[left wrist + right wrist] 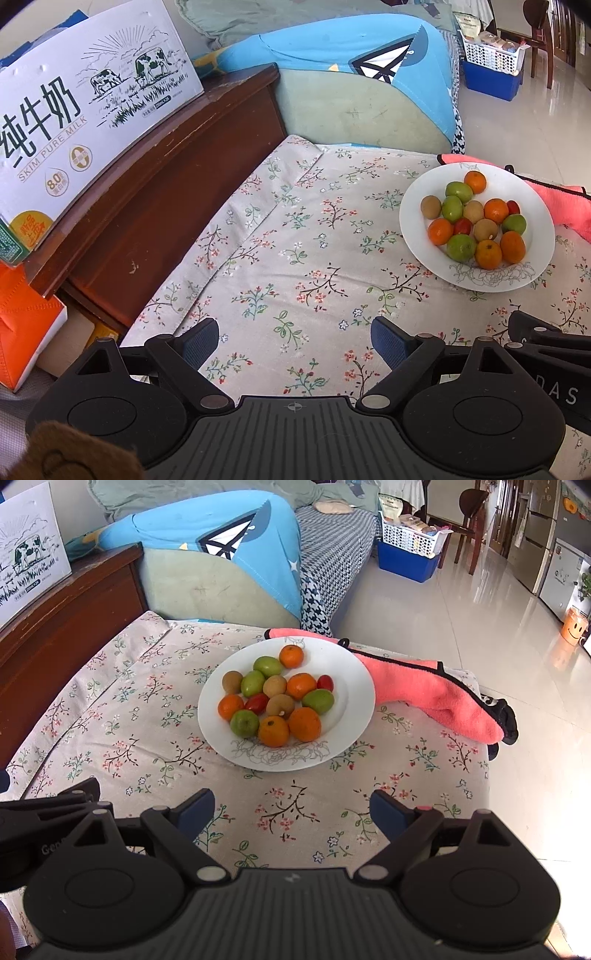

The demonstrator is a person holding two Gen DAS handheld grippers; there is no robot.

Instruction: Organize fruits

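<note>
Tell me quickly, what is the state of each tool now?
Left tool: open, holding nothing.
Right tool: open, holding nothing.

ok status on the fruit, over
Left gripper and right gripper open, empty. Fruit all piled on white plate. Pink cloth behind plate.

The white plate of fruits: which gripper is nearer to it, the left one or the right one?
Right, it seems. The right gripper is open and faces the white plate almost straight ahead. The left gripper, also open, has the plate ahead and off to its right, above bare cloth.
</note>
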